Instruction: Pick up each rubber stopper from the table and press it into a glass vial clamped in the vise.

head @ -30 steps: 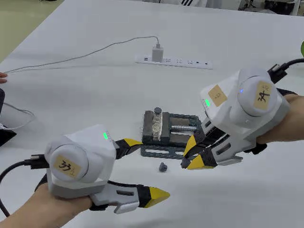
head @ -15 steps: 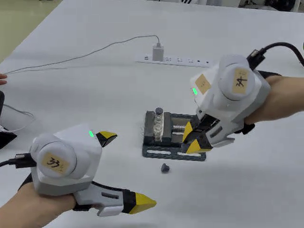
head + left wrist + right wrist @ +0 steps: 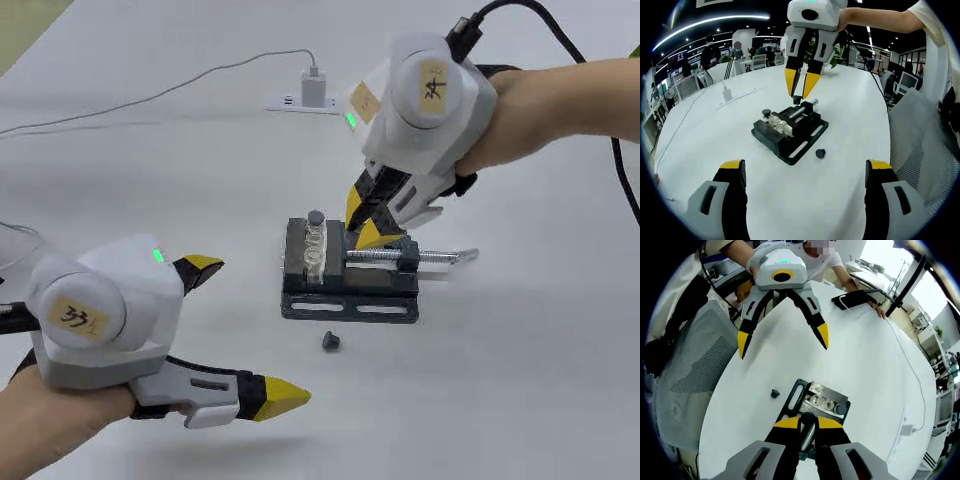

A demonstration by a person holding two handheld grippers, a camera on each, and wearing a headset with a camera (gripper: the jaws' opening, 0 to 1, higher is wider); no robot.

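Left gripper (image 3: pixel 247 331) is held low with fingers spread wide; right gripper (image 3: pixel 360 228) points down, fingers together.

The table (image 3: pixel 520 380) is white and smooth, with a matte top. Near its middle stands a small black vise (image 3: pixel 350 300), its base flat on the top and its screw handle pointing toward the right edge. One dark rubber stopper (image 3: pixel 330 341) lies loose on the table just beside the vise base, on the side toward the near edge, apart from it. Toward the far edge lies a white power strip (image 3: pixel 285 103) with a white charger (image 3: pixel 314 88) plugged into it. A thin grey cable (image 3: pixel 150 98) runs from the charger across the top toward the left edge. A flat black thing (image 3: pixel 855 299) lies at the table's edge.
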